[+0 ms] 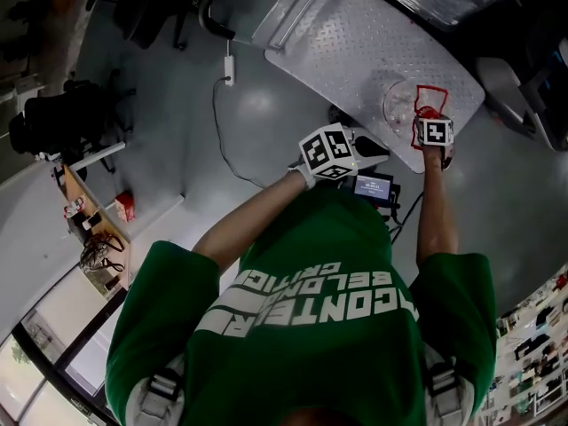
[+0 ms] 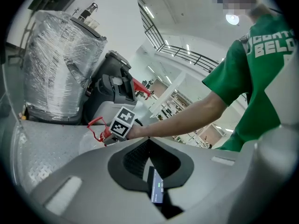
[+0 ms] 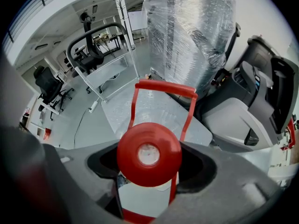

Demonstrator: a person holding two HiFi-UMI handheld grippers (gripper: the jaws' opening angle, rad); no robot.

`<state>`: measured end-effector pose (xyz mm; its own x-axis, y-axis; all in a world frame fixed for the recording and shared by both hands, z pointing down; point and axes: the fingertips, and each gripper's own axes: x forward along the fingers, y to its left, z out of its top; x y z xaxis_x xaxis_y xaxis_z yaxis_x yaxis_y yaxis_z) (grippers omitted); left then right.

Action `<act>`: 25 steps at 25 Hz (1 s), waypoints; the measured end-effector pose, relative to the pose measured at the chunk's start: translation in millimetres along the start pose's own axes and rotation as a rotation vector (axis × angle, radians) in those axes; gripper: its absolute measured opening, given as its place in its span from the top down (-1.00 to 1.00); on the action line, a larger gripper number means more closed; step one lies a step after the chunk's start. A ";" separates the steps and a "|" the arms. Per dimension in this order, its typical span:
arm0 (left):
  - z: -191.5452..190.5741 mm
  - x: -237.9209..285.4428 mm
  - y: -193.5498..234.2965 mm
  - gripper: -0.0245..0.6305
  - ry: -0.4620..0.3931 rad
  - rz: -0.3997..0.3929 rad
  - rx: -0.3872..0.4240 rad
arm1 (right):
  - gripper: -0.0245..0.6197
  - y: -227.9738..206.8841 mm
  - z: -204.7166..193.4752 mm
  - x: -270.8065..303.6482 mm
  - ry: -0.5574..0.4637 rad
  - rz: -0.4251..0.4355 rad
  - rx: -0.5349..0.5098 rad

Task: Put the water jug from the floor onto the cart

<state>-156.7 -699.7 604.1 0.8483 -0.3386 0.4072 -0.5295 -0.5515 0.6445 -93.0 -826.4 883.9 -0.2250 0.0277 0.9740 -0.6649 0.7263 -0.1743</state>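
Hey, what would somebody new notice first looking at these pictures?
The water jug's bright red cap and red handle fill the right gripper view, with the right gripper closed round the neck of the water jug above the steel deck of the cart. Behind the cart stands a tall bundle wrapped in plastic film.

The left gripper point(image 2: 149, 169) has its grey jaws drawn together, nothing gripped; a small lit screen point(image 2: 157, 190) shows through their dark hollow. Beyond, a bare forearm point(image 2: 187, 118) reaches the right gripper point(image 2: 110, 136) to the red-handled water jug point(image 2: 96, 127) on the cart point(image 2: 42, 155), before a film-wrapped load point(image 2: 58, 64).
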 end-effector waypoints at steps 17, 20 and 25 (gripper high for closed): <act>-5.8 -16.9 13.1 0.90 -0.021 0.031 -0.041 | -0.02 -30.1 9.9 -3.2 0.023 -0.218 -0.136; -6.3 -20.3 15.4 0.90 -0.029 0.039 -0.044 | -0.02 -30.9 9.2 -3.7 0.041 -0.222 -0.143; -7.1 -23.2 13.9 0.90 -0.029 0.040 -0.031 | -0.04 -27.7 17.3 -2.7 0.031 -0.199 -0.160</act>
<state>-183.7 -694.2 608.3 0.8257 -0.3826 0.4145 -0.5630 -0.5134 0.6476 -86.3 -858.4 883.6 -0.0774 -0.1075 0.9912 -0.5722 0.8189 0.0442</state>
